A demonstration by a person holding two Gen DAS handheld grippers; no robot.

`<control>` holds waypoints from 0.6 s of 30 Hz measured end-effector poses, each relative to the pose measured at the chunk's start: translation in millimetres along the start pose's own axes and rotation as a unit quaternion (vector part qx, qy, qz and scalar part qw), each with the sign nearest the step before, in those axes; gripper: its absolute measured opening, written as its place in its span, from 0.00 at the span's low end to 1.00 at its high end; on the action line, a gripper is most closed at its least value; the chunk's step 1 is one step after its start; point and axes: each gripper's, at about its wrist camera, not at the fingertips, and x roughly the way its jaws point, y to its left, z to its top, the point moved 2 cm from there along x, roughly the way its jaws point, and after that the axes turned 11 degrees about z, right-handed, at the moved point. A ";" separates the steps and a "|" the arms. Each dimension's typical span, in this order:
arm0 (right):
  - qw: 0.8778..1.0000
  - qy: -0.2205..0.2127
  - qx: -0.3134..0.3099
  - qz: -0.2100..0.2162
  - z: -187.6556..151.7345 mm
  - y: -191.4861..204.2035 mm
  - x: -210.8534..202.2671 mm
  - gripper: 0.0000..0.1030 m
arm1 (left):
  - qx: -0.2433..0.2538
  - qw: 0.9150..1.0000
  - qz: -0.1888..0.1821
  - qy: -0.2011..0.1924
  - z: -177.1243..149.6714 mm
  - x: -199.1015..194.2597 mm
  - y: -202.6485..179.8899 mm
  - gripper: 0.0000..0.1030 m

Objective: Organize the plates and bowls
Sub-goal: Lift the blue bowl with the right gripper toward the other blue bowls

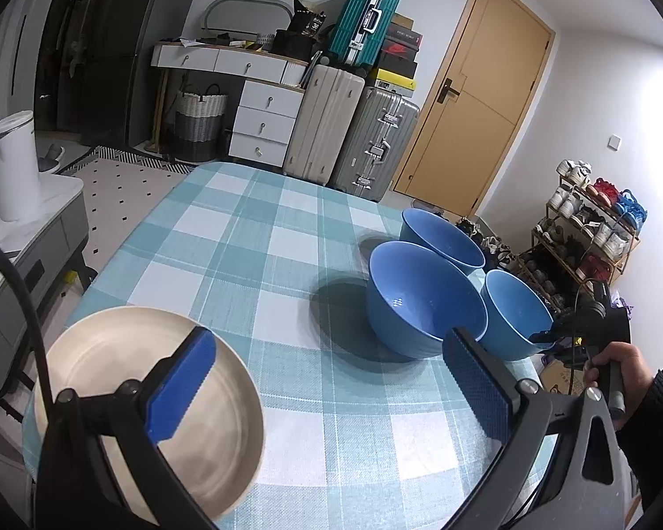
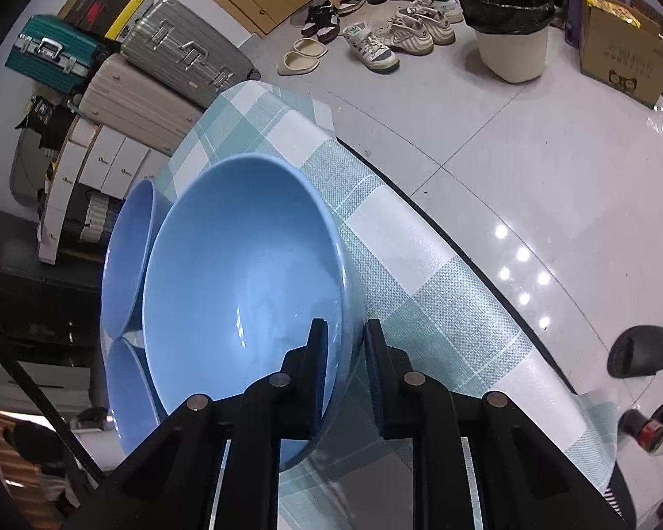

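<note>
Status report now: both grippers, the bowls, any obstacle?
Right gripper jaws clamped on rim of nearest blue bowl. Left gripper open, empty, over round cream plate. Two other blue bowls close beside.

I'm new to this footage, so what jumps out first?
Three glossy blue bowls cluster at the right edge of the teal-and-white checked tablecloth. The right tool pinches the nearest blue bowl's rim. A cream round plate sits near left, under the open left tool.
</note>
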 end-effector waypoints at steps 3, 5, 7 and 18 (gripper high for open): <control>1.000 0.003 -0.012 -0.001 -3.3 0.4 -1.9 0.12 | 0.000 1.000 0.003 0.000 0.0 1.4 0.5 1.00; 1.000 0.006 -0.015 0.000 -5.6 -0.7 -4.1 0.10 | 0.000 1.000 0.003 0.001 -0.2 2.2 1.2 1.00; 1.000 0.011 -0.017 0.000 -8.1 -1.9 -5.3 0.08 | 0.000 1.000 0.004 0.003 -1.0 2.8 1.1 1.00; 0.999 0.037 -0.036 0.000 -29.3 -13.4 -11.4 0.06 | 0.006 0.999 0.029 0.019 -6.5 24.1 0.7 1.00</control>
